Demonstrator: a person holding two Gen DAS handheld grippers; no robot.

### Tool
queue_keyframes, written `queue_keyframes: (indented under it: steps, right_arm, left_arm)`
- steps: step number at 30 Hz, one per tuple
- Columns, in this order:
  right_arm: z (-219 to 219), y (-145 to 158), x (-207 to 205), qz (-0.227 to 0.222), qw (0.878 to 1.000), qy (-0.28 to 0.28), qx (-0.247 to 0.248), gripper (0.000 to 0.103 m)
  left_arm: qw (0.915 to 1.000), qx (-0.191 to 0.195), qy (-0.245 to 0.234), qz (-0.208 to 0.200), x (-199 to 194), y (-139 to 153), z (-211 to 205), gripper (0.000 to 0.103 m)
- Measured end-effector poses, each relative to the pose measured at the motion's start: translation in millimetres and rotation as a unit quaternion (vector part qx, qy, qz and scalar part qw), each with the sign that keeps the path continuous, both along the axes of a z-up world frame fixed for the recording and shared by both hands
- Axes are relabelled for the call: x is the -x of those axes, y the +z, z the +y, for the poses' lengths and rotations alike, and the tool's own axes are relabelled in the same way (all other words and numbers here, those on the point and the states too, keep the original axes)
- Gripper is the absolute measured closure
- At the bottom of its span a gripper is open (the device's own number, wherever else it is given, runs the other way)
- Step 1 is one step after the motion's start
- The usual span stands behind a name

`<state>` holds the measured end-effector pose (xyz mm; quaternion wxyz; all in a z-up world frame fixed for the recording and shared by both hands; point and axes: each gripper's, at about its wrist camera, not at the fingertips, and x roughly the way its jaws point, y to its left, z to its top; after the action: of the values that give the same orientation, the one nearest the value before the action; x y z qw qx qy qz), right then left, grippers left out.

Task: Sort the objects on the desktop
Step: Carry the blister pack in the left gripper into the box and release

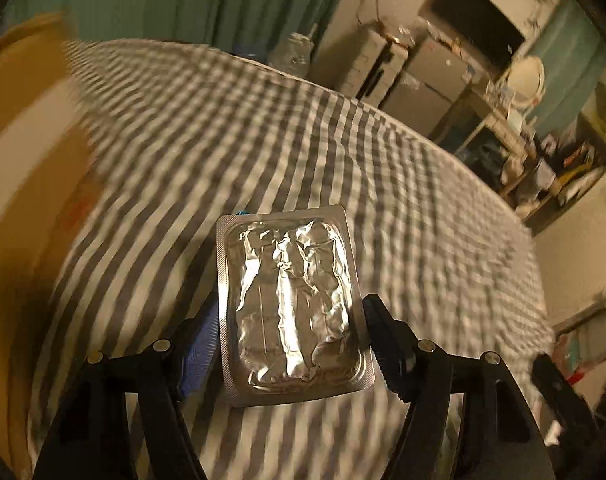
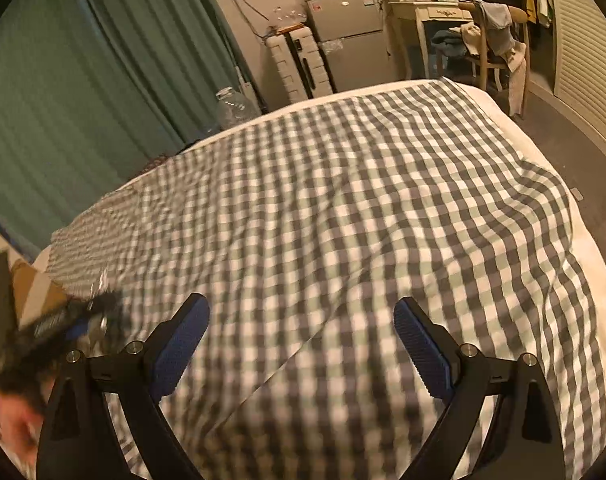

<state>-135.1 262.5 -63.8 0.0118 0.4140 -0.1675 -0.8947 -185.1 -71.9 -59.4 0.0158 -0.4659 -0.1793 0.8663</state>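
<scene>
In the left wrist view, my left gripper (image 1: 291,320) is shut on a silver foil blister pack (image 1: 291,304) and holds it above the grey-and-white checked cloth (image 1: 223,128). The pack stands between the black fingers, and the blue pad (image 1: 201,352) of the left finger shows behind its edge. In the right wrist view, my right gripper (image 2: 303,340) is open and empty over the checked cloth (image 2: 343,200). The left gripper (image 2: 71,324) shows blurred at the lower left of that view.
A brown cardboard box (image 1: 27,160) stands at the left, also seen at the right wrist view's left edge (image 2: 31,288). Beyond the bed are green curtains (image 2: 83,80), a white suitcase (image 2: 295,64), a small fridge (image 2: 351,36) and a cluttered desk with chair (image 2: 475,32).
</scene>
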Motion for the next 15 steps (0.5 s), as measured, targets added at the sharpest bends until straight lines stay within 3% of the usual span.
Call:
queue_keyframes:
  steps: [3,5,8,10,12,15]
  right_arm:
    - [-22,11,-29,-0.002,1.0,0.025,-0.007,0.009]
    - [-39,18,-52,-0.005,0.999,0.048,-0.017,0.009]
    - [-63,27,-85,-0.013,0.997,0.07,-0.035,0.009]
    - [-74,35,-100,-0.011,0.996,0.077,-0.032,0.009]
    - [-84,47,-113,-0.008,0.996,0.087,-0.036,0.009]
    - [-103,65,-127,0.002,0.994,0.095,-0.047,0.009]
  left_arm:
    - [0.9982,-0.003,0.041,0.044,-52,36,-17,0.032]
    - [0.9965,0.005,0.048,0.068,-60,65,-23,0.032]
    - [0.9894,0.073,0.065,0.107,-75,120,-44,0.032]
    - [0.9781,0.124,0.111,0.126,-88,145,-70,0.032]
    - [0.9729,0.138,0.139,0.123,-103,147,-95,0.032]
    - [0.9635,0.179,0.174,0.097,-110,125,-136,0.031]
